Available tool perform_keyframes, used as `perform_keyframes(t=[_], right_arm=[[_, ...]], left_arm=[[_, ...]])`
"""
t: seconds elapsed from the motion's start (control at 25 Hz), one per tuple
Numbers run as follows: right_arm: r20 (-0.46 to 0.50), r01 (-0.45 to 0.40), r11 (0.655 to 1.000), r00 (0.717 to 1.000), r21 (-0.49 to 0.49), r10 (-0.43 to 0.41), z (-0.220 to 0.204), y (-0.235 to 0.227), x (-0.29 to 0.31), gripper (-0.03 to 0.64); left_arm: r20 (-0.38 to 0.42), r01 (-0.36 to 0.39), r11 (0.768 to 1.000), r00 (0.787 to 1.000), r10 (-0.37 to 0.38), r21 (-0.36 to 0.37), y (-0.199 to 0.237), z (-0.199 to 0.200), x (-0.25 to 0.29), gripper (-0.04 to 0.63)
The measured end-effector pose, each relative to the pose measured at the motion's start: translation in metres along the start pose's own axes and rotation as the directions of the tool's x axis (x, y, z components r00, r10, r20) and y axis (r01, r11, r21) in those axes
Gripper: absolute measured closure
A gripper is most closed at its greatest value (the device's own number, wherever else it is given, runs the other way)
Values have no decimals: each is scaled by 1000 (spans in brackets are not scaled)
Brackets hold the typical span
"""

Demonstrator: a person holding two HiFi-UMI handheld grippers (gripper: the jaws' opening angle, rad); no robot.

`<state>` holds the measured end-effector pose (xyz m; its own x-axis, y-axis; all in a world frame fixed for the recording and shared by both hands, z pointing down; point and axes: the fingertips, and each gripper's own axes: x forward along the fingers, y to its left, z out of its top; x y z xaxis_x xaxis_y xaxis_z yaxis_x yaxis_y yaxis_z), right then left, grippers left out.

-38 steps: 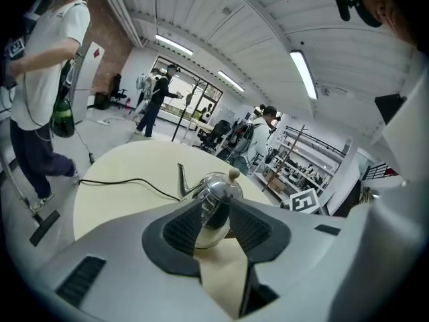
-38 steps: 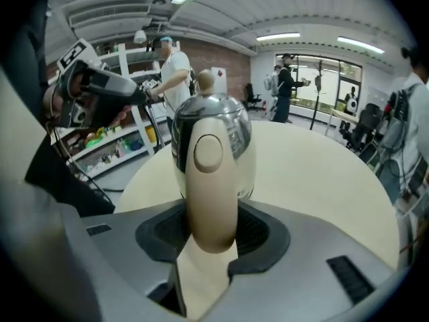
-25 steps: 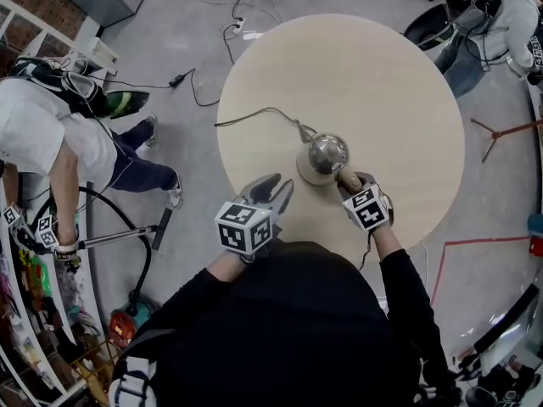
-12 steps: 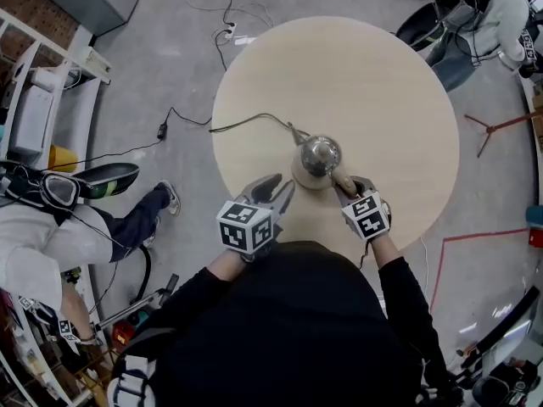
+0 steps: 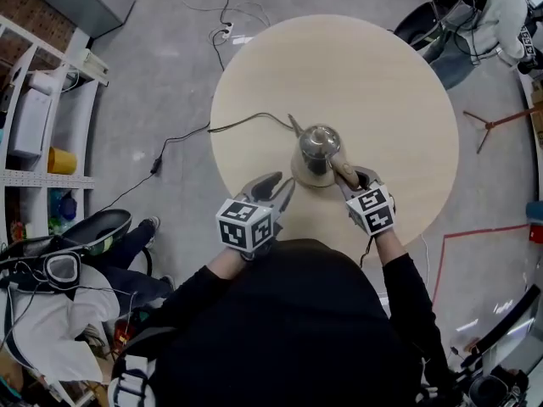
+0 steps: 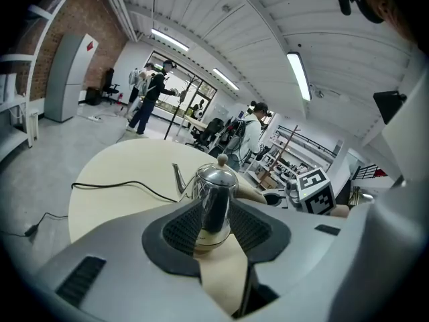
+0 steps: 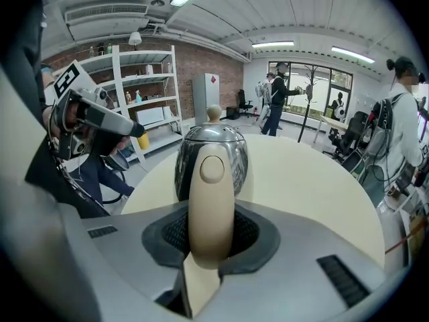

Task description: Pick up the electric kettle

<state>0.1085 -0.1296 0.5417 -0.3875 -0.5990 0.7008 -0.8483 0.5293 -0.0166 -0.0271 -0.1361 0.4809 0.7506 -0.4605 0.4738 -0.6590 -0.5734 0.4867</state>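
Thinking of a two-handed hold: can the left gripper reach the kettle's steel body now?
Probably yes. The left gripper, jaws open, faces the kettle across bare table; the right gripper has just been closing its jaws on the handle at the other side, and the cord trails away.

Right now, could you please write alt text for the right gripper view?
The right gripper, whose jaws have just been closing, clamps the beige handle of a steel electric kettle over a round pale table. Behind stand white shelves, a brick wall and people.
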Motion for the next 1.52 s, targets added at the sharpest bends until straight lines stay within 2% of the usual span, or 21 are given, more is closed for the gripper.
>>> perform_keyframes(t=[0.32, 0.76, 1.16, 1.52], right_arm=[[-4, 28, 1000, 1000, -15, -28, 8, -7, -2, 532], [28, -10, 999, 1000, -39, 11, 25, -3, -21, 532], [160, -94, 995, 983, 20, 90, 63, 9, -56, 532], [326, -144, 989, 937, 28, 127, 97, 14, -110, 532]], left_arm=[[8, 0, 1000, 1000, 1, -9, 11, -4, -2, 453], [7, -11, 1000, 1000, 11, -23, 15, -4, 9, 453], [62, -64, 998, 996, 66, -28, 40, 20, 9, 453], [82, -88, 995, 992, 92, -50, 32, 26, 7, 453]])
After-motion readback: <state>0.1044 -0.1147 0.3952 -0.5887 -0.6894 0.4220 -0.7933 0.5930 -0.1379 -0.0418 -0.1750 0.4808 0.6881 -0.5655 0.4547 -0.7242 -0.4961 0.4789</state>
